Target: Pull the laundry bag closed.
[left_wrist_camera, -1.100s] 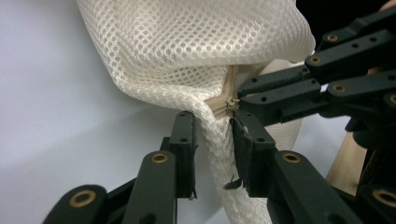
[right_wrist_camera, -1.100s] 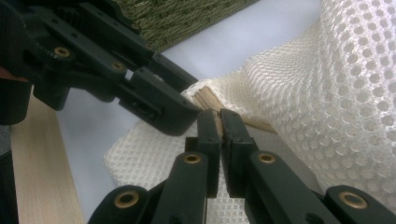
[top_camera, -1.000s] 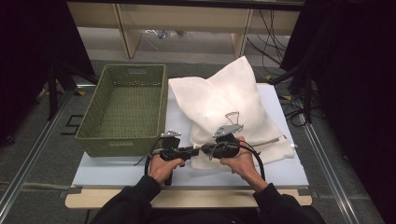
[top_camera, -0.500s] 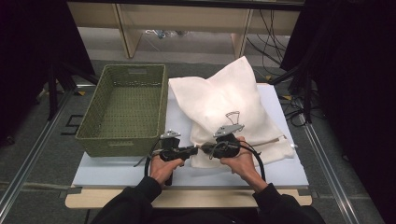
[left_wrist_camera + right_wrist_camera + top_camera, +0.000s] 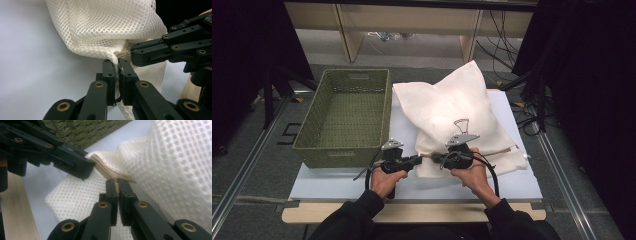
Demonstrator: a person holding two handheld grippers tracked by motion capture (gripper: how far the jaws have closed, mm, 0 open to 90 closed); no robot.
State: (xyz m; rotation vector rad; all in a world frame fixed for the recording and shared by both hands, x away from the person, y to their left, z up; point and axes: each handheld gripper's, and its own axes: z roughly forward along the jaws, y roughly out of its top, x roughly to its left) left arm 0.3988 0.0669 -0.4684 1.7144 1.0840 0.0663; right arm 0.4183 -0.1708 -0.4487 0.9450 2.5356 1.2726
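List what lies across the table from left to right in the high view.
Green woven basket → left gripper → right gripper → white mesh bag, whose near left edge both grippers pinch.

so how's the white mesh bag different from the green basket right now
The white mesh bag is soft, rumpled cloth lying slumped on the table; the green woven basket is stiff and keeps its box shape. The bag's near edge is pinched by both the left gripper and the right gripper; the basket stands untouched to the left. The bag looks filled, the basket empty. Both rest on the white tabletop.
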